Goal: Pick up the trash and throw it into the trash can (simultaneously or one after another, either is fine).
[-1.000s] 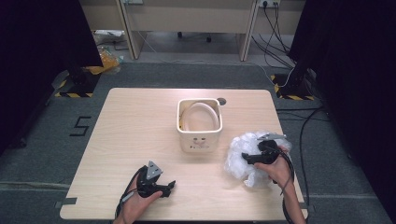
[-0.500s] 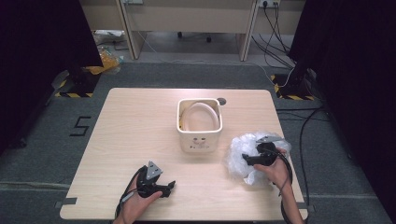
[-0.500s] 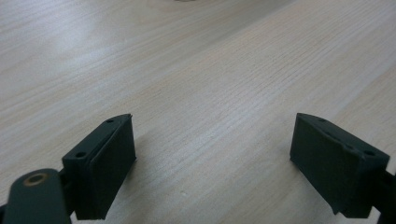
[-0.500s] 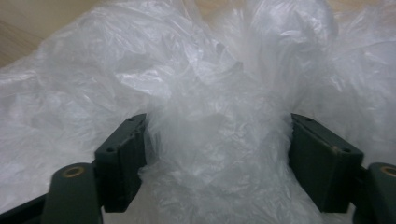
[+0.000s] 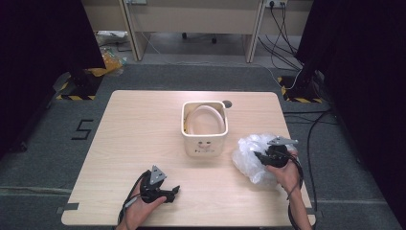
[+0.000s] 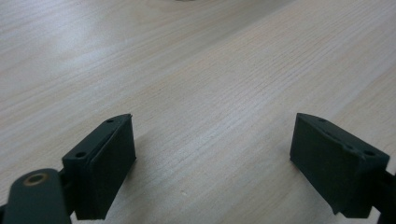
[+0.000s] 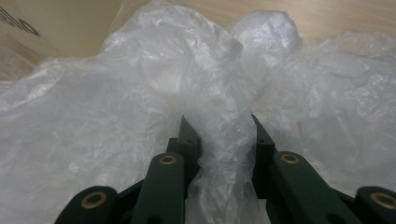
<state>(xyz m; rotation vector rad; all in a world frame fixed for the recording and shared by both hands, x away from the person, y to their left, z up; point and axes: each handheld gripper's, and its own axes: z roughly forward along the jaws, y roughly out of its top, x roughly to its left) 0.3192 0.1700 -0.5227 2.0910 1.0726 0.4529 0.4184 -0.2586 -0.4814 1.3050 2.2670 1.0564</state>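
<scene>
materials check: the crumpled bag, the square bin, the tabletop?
Crumpled bag: thin translucent plastic film, glossy, by its fine creases and highlights. The right tool pinches a fold of it.
Square bin: probably moulded plastic, cream, smooth matte walls, rounded corners.
Tabletop: pale wood grain with a slight sheen; laminate or veneer, cannot tell which.

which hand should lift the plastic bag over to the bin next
Right, probably. The right gripper has just been closing its fingers on a fold of the plastic bag, beside the bin. The left gripper sits open over bare table.
</scene>
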